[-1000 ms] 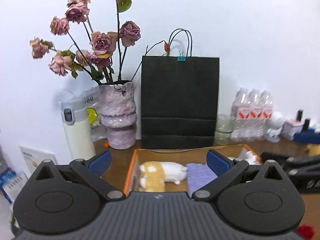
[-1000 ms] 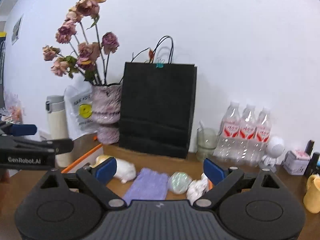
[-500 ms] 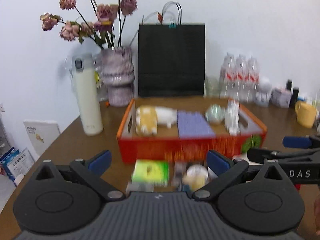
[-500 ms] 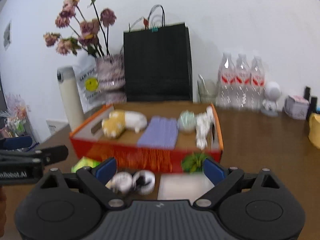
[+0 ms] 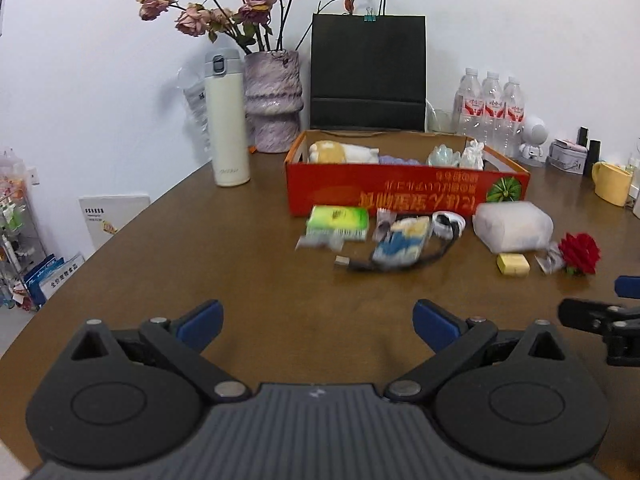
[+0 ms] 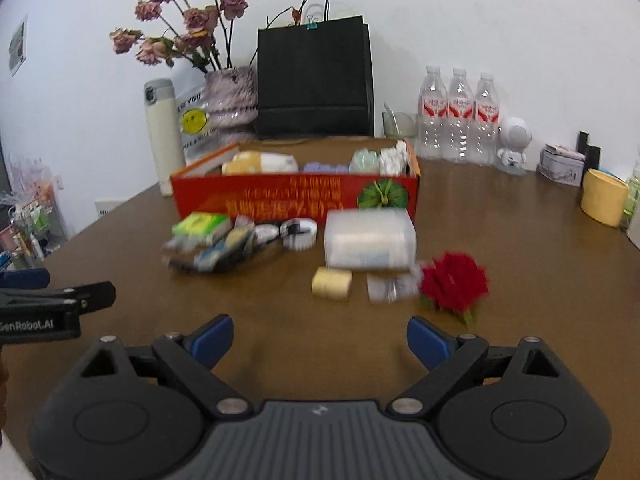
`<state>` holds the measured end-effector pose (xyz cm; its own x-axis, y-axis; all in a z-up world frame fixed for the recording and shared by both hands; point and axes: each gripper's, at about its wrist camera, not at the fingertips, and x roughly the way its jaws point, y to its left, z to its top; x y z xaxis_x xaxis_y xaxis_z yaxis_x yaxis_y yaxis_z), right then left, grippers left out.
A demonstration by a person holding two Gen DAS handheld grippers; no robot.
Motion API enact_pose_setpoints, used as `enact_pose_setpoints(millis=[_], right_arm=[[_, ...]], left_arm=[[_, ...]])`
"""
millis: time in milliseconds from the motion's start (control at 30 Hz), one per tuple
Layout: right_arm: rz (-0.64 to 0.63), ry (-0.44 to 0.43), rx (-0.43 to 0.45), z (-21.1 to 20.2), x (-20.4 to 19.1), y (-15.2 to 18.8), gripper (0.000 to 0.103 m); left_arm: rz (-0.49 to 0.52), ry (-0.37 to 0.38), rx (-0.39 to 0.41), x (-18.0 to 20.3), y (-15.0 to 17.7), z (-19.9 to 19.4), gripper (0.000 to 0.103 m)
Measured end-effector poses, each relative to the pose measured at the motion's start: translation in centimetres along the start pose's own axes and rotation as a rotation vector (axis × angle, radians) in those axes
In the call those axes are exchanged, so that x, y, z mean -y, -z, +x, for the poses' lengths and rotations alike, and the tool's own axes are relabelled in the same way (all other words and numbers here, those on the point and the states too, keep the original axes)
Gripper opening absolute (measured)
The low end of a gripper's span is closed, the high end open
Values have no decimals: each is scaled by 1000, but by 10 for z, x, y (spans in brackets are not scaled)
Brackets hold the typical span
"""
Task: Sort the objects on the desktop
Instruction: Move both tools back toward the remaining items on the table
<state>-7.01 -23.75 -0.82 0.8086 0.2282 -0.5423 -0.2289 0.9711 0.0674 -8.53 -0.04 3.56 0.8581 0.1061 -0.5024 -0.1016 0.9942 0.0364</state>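
left gripper (image 5: 316, 318): fingers spread wide, holding nothing, low over bare tabletop (image 5: 240, 280) at the near edge; also seen at far left of the right wrist view (image 6: 60, 300)
right gripper (image 6: 320, 336): fingers wide apart, nothing between them, over the near tabletop; its tip shows at the right edge of the left wrist view
box (image 5: 400, 190): red-orange carton, mid tabletop, open top, printed text upside down on the near wall
in box: yellow-white plush (image 5: 340, 152) at left, purple cloth (image 5: 396, 159) in the middle, pale green item (image 5: 442, 156) and white item (image 5: 474, 154) at right
loose pile: just in front of the box's near wall, well beyond both grippers
green pack (image 5: 340, 218): left end of the pile, close to the box wall
blue-yellow pack (image 5: 404, 238): right of the green pack, blurred, lying on a black cable (image 5: 360, 264)
tape roll (image 5: 448, 224): white with black, between blue-yellow pack and clear bag
clear bag (image 5: 512, 226): white contents, near the box's right corner
yellow block (image 5: 513, 264): nearer than the clear bag, apart from it
rose (image 5: 580, 252): red, right end of the pile, small foil wrapper (image 5: 550, 260) just beside it on the left
far side: white flask (image 5: 226, 120), vase (image 5: 274, 100) of dried roses, black bag (image 5: 368, 72), three bottles (image 5: 492, 108), white figure (image 5: 532, 136)
far right: yellow cup (image 5: 612, 182)
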Motion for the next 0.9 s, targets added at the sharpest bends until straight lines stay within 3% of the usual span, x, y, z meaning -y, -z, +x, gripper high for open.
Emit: enact_pose_setpoints(millis=[167, 333, 433, 567, 600, 667, 767, 900], right_arm=[[14, -10, -12, -20, 2, 15, 94], [8, -38, -15, -28, -2, 18, 94], [-9, -63, -26, -25, -6, 17, 93], [-17, -88, -9, -17, -6, 10, 85], [-12, -93, 0, -15, -4, 7, 84], [0, -105, 5, -9, -1, 2, 76], [5, -119, -3, 4, 4, -5, 66], [17, -125, -10, 19, 9, -13, 64]], left_arm=[[-13, 28, 1, -2, 13, -21, 103], [42, 23, -10, 10, 31, -28, 103], [56, 65, -17, 14, 26, -25, 103], [81, 121, 8, 21, 2, -8, 103], [85, 129, 9, 24, -5, -1, 102], [98, 148, 15, 29, -19, 18, 86], [124, 160, 1, 37, -43, 53, 72], [118, 223, -46, 47, -67, 98, 71]])
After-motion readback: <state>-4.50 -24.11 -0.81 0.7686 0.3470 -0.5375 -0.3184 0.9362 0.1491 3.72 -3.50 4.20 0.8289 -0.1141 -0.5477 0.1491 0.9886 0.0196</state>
